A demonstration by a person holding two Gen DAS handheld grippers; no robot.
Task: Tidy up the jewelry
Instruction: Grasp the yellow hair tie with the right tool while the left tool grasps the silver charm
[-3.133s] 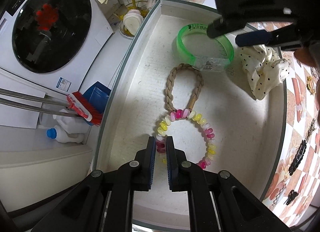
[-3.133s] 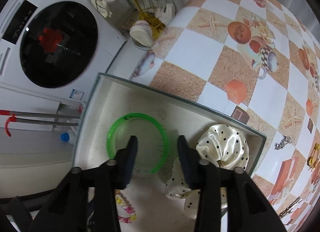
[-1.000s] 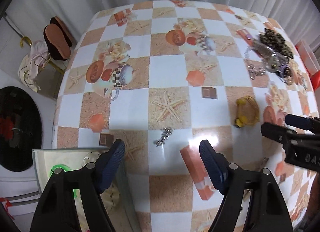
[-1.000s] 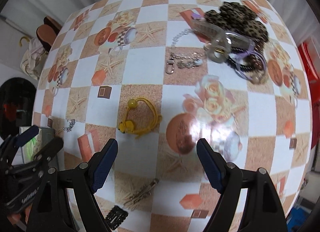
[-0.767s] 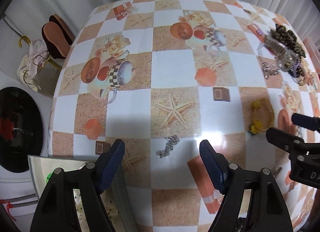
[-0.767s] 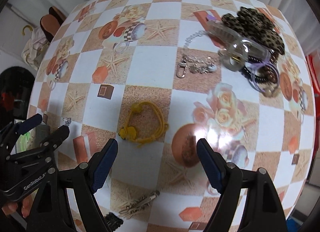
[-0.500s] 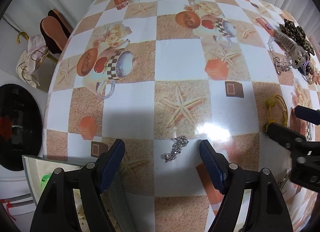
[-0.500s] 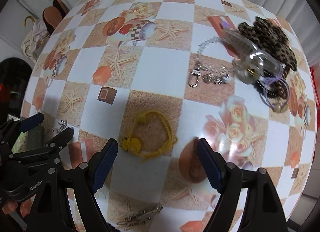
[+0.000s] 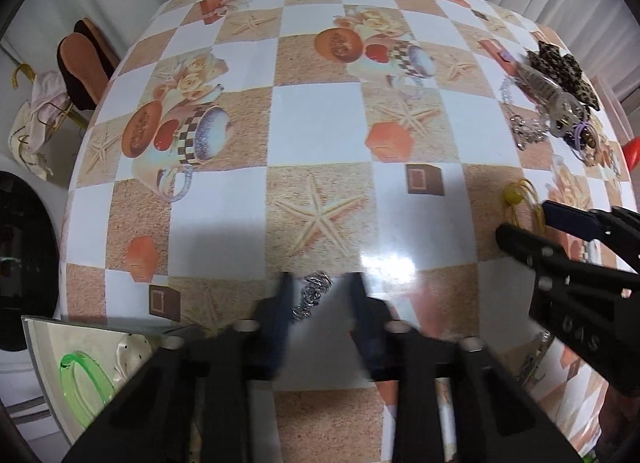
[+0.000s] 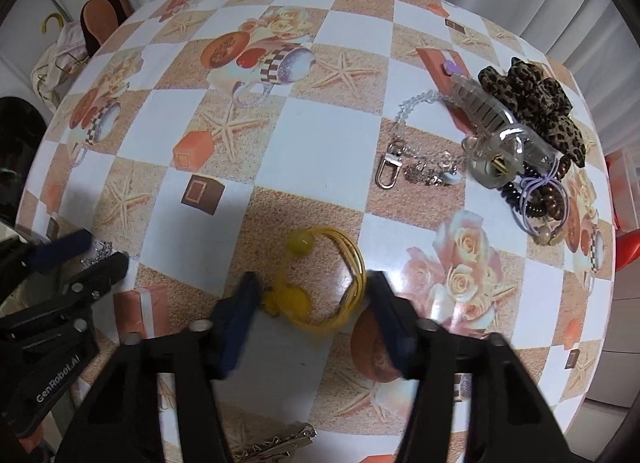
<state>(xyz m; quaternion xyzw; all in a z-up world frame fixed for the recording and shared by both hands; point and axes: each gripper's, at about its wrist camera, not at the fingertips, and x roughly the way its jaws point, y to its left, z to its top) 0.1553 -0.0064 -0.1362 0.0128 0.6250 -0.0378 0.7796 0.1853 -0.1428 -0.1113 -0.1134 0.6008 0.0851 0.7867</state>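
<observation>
In the left wrist view my left gripper (image 9: 320, 283) is open, its jaws on either side of a small silver chain (image 9: 312, 295) lying on the tablecloth. The white jewelry tray (image 9: 44, 347) is at lower left and holds a green bangle (image 9: 80, 379) and a polka-dot scrunchie (image 9: 132, 347). In the right wrist view my right gripper (image 10: 312, 287) is open around a yellow cord bracelet (image 10: 320, 283) with yellow beads. The right gripper also shows in the left wrist view (image 9: 524, 219), and the left gripper in the right wrist view (image 10: 96, 251).
A heap at the table's right holds a leopard scrunchie (image 10: 532, 99), a clear hair claw (image 10: 492, 131), a silver keychain (image 10: 412, 159) and brown beads (image 10: 540, 199). A metal hair clip (image 10: 276, 447) lies near the front edge. A washing machine (image 9: 20, 263) stands beyond the table's left edge.
Both grippers have dropped closer to the table and narrowed. The left now straddles the silver chain, the right straddles the yellow bracelet.
</observation>
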